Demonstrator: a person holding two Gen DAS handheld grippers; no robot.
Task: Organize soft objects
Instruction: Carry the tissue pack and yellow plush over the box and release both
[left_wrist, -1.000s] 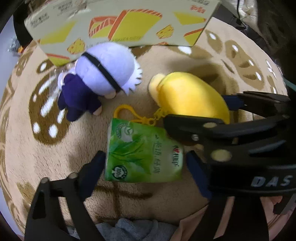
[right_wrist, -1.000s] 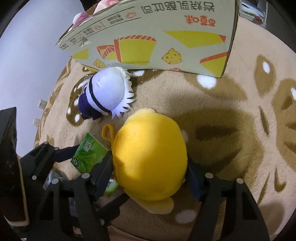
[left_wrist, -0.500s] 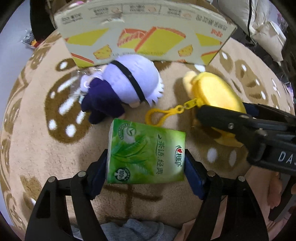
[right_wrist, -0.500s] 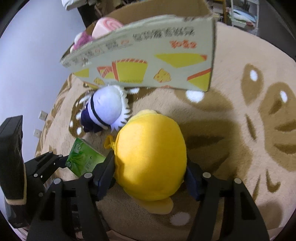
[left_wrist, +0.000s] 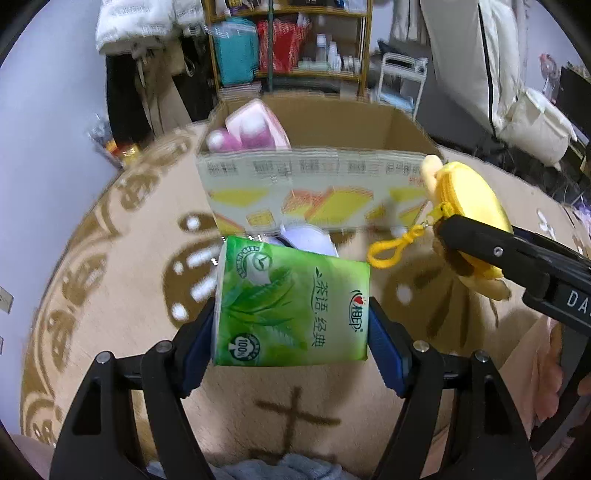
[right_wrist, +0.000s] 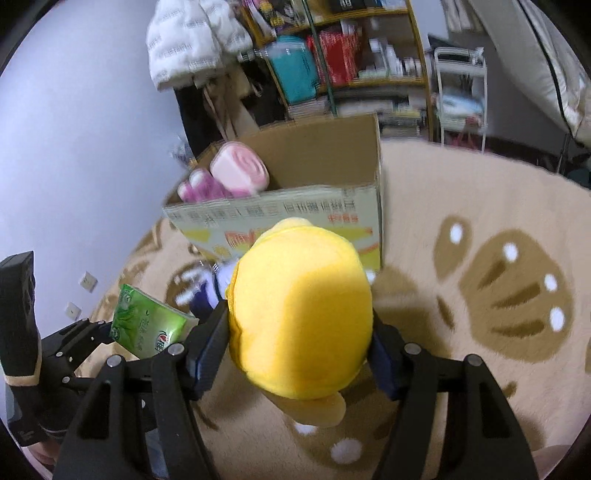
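Observation:
My left gripper (left_wrist: 291, 325) is shut on a green tissue pack (left_wrist: 291, 306), held above the rug. My right gripper (right_wrist: 299, 336) is shut on a yellow plush (right_wrist: 299, 314) with a yellow clip (left_wrist: 391, 249); the plush (left_wrist: 465, 199) also shows at the right of the left wrist view. Ahead stands an open cardboard box (left_wrist: 314, 184) (right_wrist: 314, 210) with pink soft items (left_wrist: 251, 129) (right_wrist: 236, 173) inside. A white-haired plush doll (left_wrist: 306, 238) lies at the box's foot, mostly hidden behind the tissue pack.
A round beige rug (right_wrist: 480, 229) with brown patterns covers the floor. Behind the box stand a cluttered shelf (left_wrist: 288, 48), a white padded jacket (right_wrist: 192, 40) and a small white rack (right_wrist: 458, 92). A pale wall (right_wrist: 74, 147) lies to the left.
Both grippers closed on their items and lifted them off the rug, tilting up so the box's open top and the room behind came into view. The doll stayed on the rug.

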